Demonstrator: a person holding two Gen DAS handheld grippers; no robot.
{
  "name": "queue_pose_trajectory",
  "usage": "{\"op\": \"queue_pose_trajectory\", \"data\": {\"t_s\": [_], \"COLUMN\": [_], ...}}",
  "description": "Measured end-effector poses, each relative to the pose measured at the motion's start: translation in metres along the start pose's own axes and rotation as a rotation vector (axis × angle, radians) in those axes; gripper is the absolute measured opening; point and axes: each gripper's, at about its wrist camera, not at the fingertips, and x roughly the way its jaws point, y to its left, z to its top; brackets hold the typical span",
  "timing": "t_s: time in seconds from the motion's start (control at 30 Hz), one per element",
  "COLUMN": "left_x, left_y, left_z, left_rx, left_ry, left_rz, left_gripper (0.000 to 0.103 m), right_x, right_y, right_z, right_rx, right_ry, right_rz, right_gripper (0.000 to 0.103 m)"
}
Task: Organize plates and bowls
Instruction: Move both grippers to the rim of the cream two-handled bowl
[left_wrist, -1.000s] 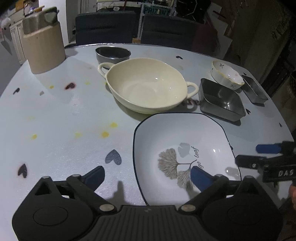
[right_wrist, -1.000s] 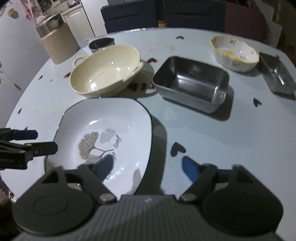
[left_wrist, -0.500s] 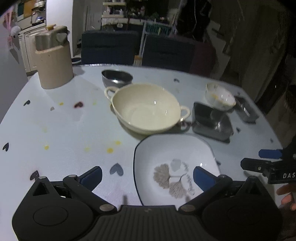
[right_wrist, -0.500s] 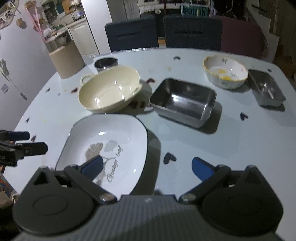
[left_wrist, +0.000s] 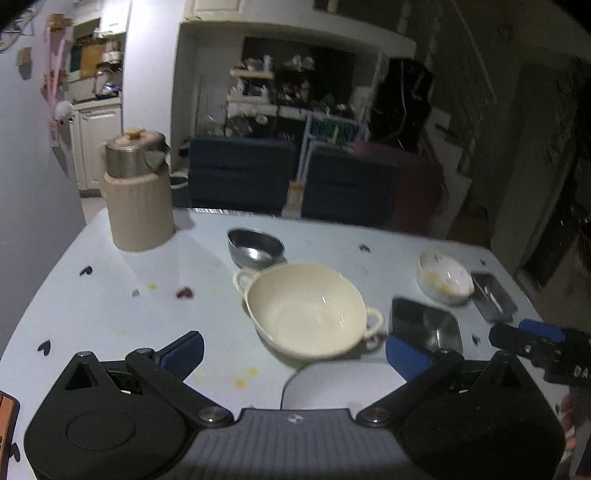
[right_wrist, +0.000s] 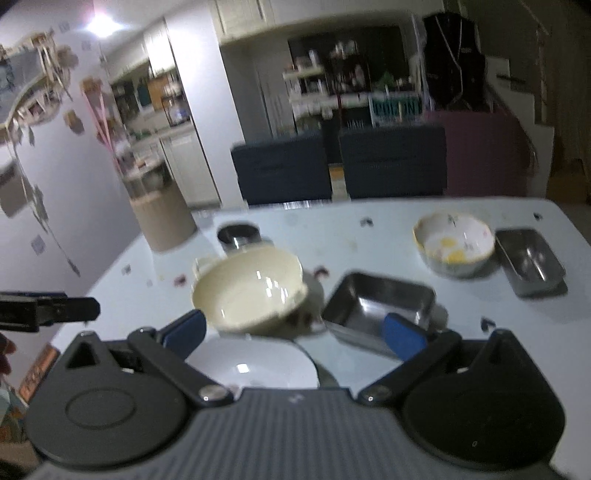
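A cream two-handled bowl (left_wrist: 304, 312) (right_wrist: 247, 288) sits mid-table. The white leaf-print plate (left_wrist: 332, 380) (right_wrist: 255, 360) lies at the near edge, mostly hidden under both grippers. A square steel tray (left_wrist: 424, 325) (right_wrist: 376, 304) is right of the cream bowl. A floral bowl (left_wrist: 445, 282) (right_wrist: 454, 243) and a small steel tray (left_wrist: 493, 295) (right_wrist: 530, 262) are far right. A round steel bowl (left_wrist: 255, 249) (right_wrist: 238, 234) stands behind the cream bowl. My left gripper (left_wrist: 293, 352) is open and empty, raised above the near table edge. My right gripper (right_wrist: 295, 330) is open and empty, also raised.
A beige canister with a metal lid (left_wrist: 138, 195) (right_wrist: 164, 218) stands at the table's (left_wrist: 110, 314) far left corner. Dark chairs (left_wrist: 243, 177) line the far edge. The right gripper shows at the right of the left wrist view (left_wrist: 539, 347).
Both grippers have lifted and pulled back toward the near edge, tilting up so more of the room shows. The plate has slid under the bottom of both views. Both stay open.
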Motion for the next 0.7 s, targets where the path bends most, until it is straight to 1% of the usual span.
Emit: {"op": "queue_pose_trajectory", "data": {"t_s": [0.1,0.23,0.33,0.43,0.5,0.57,0.63,0.7], "left_x": [0.002,0.012,0.018,0.031,0.042,0.054,0.068,0.083], "left_y": [0.003,0.011,0.013,0.014,0.016,0.020,0.023,0.027], "left_z": [0.006,0.015,0.022,0.030,0.034,0.039,0.045,0.050], "left_rx": [-0.027,-0.078,-0.085,-0.065,-0.067,-0.074,-0.081,-0.072], "left_ry": [-0.064,-0.111,-0.161,-0.202,-0.219,-0.219,-0.221,-0.203], "left_rz": [0.009,0.008,0.026,0.048,0.067,0.075,0.078,0.080], "left_gripper": [0.103,0.103,0.103,0.103,0.103,0.103,0.103,0.103], "right_x": [0.003,0.009,0.017,0.035,0.048,0.065,0.083,0.101], "right_y": [0.003,0.010,0.007,-0.001,-0.007,-0.014,-0.022,-0.029], "right_z": [0.005,0.015,0.023,0.033,0.038,0.041,0.042,0.042], "right_rx": [0.010,-0.016,0.033,0.082,0.112,0.165,0.211,0.259], "right_ry": [-0.055,-0.112,-0.135,-0.098,-0.074,-0.065,-0.019,0.019], "right_rz": [0.044,0.060,0.096,0.136,0.137,0.125,0.126,0.121], "right_gripper": [0.103,0.103,0.103,0.103,0.103,0.103,0.103,0.103]}}
